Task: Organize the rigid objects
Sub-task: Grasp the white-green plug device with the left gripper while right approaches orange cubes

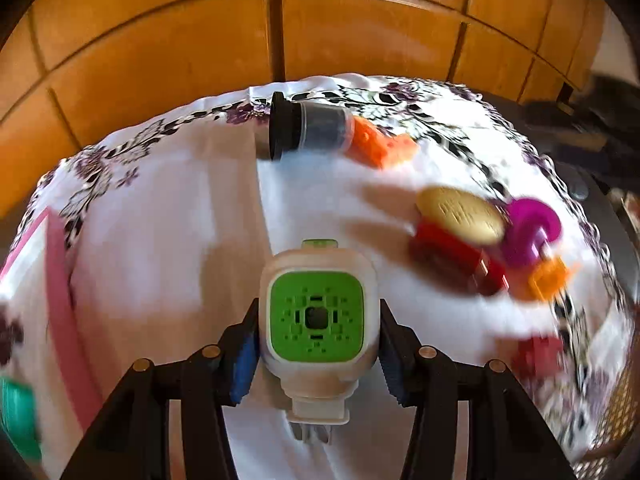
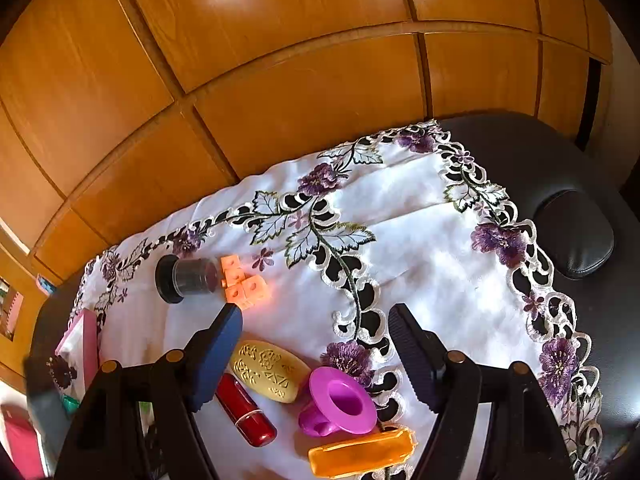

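White-green plug-in device [image 1: 318,316] clamped between jaws.

Black padded table [image 2: 560,160]; embroidered white cloth [image 2: 420,248] over it; jar [image 2: 188,278], orange blocks [image 2: 242,286] on cloth.

No legible text, only blurred embossing on yellow oval [image 2: 269,371].

On my tablecloth [image 2: 420,240], the jar [image 2: 186,278] lies on its side at the back, touching the block cluster [image 2: 242,286] to its right. Nearer me, the lipstick tube [image 2: 246,410], oval soap [image 2: 270,372] and funnel [image 2: 340,406] sit in a row, left to right.
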Demonstrator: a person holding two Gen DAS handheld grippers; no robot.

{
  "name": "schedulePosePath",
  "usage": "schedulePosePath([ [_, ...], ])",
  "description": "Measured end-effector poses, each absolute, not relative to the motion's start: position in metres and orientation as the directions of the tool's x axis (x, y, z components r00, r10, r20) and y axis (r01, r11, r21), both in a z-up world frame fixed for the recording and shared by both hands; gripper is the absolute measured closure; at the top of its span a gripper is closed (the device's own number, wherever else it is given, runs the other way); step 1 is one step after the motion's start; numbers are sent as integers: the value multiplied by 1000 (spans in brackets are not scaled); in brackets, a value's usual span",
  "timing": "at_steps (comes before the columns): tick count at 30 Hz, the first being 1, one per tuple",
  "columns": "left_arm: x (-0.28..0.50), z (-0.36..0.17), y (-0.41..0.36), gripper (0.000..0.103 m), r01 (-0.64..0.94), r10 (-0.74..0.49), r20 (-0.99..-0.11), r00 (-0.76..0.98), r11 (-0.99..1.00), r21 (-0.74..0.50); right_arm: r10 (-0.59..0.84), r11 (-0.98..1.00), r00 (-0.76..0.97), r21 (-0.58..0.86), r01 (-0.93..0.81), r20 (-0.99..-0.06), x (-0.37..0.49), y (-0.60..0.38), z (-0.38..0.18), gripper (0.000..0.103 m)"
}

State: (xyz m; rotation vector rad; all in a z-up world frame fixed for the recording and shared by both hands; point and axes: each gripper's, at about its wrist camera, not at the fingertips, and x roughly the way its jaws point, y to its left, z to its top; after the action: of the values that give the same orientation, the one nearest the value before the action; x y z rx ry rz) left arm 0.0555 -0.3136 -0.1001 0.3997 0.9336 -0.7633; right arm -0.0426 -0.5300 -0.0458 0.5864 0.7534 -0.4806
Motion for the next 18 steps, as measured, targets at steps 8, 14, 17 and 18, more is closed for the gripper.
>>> schedulePosePath([
  [8,30,-110,-294,51,748,-453,-800,393,664,-9,-189,810,596,219,544,-781,-27,-510,-54,26],
  [14,28,-112,-292,51,747,-461,-783,419,665,8,-204,840,562,151,521,-801,-19,-500,-61,26],
  [17,27,-113,-291,51,747,-466,-778,421,665,6,-195,852,551,138,505,-811,-16,-496,-64,27],
  [18,27,-113,-290,51,747,-468,-777,421,665,4,-184,855,552,145,498,-813,-15,-495,-65,28],
])
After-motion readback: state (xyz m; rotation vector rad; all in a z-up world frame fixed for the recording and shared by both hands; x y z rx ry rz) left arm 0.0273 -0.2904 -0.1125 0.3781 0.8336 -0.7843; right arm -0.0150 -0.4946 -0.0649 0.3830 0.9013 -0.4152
